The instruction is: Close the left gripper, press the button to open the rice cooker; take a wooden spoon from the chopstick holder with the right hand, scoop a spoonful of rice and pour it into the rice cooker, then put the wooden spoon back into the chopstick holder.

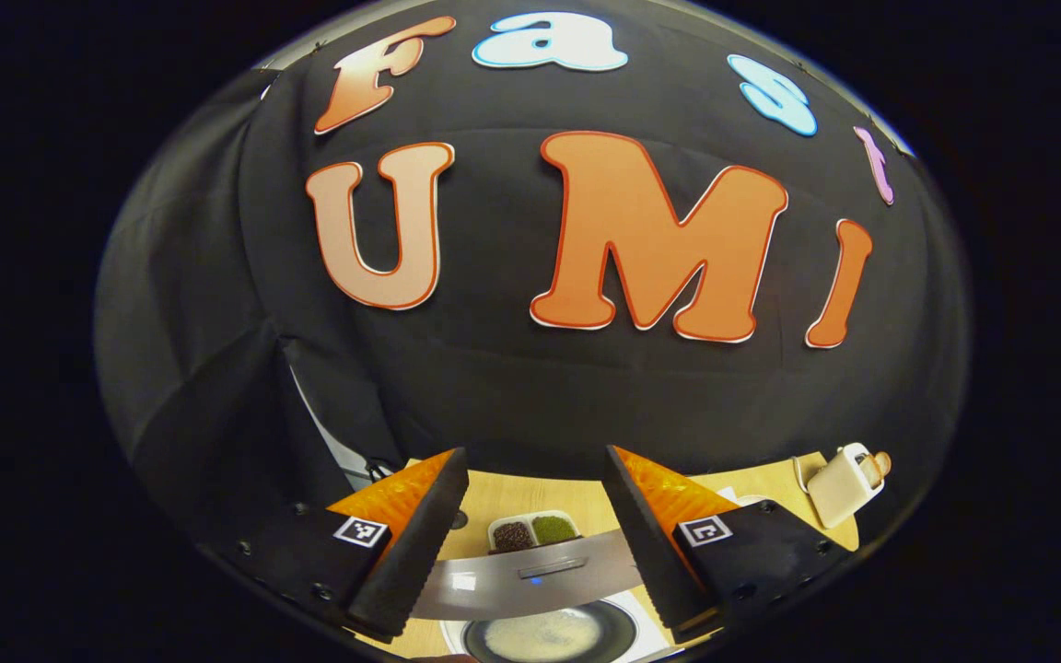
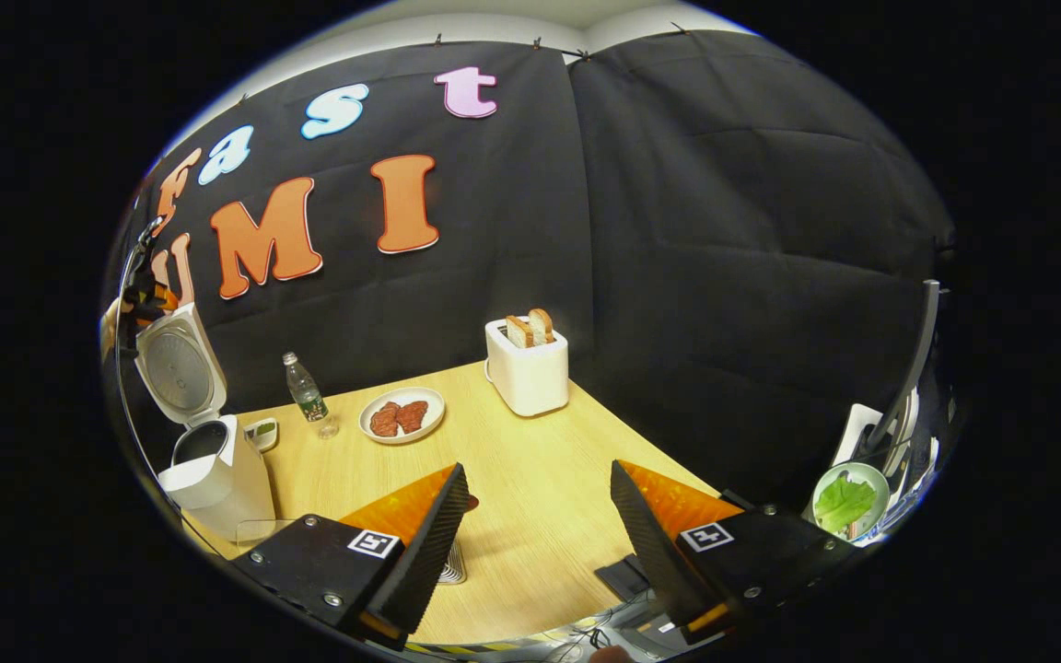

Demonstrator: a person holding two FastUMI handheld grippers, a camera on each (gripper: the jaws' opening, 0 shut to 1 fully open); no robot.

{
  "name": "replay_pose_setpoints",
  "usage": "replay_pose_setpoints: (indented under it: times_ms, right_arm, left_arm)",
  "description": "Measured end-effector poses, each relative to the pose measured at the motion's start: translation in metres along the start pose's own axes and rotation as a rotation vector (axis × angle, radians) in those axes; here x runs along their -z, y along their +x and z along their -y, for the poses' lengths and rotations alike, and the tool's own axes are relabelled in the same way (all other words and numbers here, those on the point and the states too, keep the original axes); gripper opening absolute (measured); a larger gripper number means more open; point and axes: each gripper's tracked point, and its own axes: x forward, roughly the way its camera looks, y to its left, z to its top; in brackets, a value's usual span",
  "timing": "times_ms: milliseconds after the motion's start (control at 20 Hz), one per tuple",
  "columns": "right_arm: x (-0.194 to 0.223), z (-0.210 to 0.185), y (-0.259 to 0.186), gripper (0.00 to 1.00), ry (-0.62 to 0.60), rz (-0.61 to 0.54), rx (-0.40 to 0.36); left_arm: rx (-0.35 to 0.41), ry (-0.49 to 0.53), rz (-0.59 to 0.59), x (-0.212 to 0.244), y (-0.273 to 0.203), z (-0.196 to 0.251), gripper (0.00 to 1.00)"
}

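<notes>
The white rice cooker (image 2: 217,470) stands at the table's left edge with its lid (image 2: 176,364) swung up. My left gripper (image 1: 535,451) hovers over it, open. Between its fingers I look down on the lid's silver edge (image 1: 530,575) and the dark inner pot (image 1: 544,635) holding pale rice. From the right gripper view, the left gripper (image 2: 145,299) shows small above the raised lid. My right gripper (image 2: 537,466) is open over the wooden table (image 2: 530,516), empty. A ribbed object (image 2: 453,564) peeks from behind its left finger; I cannot tell what it is.
A two-part dish of dark and green beans (image 1: 532,531) sits behind the cooker. A water bottle (image 2: 307,391), a plate of meat (image 2: 402,415) and a white toaster with bread (image 2: 527,368) stand along the back. A bowl of greens (image 2: 848,502) is at the far right.
</notes>
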Motion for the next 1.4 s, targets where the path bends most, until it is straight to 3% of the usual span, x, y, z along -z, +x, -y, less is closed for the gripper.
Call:
replay_pose_setpoints:
  times_ms: [350, 550, 900, 1100, 1400]
  right_arm:
    - [-0.017, -0.01, 0.008, 0.95, -0.021, 0.007, -0.035]
    - [-0.032, -0.023, 0.015, 0.95, -0.03, 0.023, -0.116]
    - [-0.039, -0.034, 0.029, 0.95, -0.065, 0.003, -0.228]
    - [-0.04, -0.033, 0.032, 0.95, -0.046, 0.018, -0.235]
    - [-0.022, -0.041, 0.033, 0.95, -0.065, -0.026, -0.237]
  left_arm:
    - [0.027, -0.035, 0.033, 0.014, -0.029, 0.008, 0.99]
    - [0.02, -0.031, 0.044, 0.038, -0.057, 0.018, 0.98]
    - [0.002, -0.057, -0.005, 0.12, -0.101, 0.034, 0.97]
    - [-0.024, -0.065, -0.03, 0.183, -0.114, 0.04, 1.0]
    - [-0.069, -0.047, 0.004, 0.224, -0.111, 0.038, 0.98]
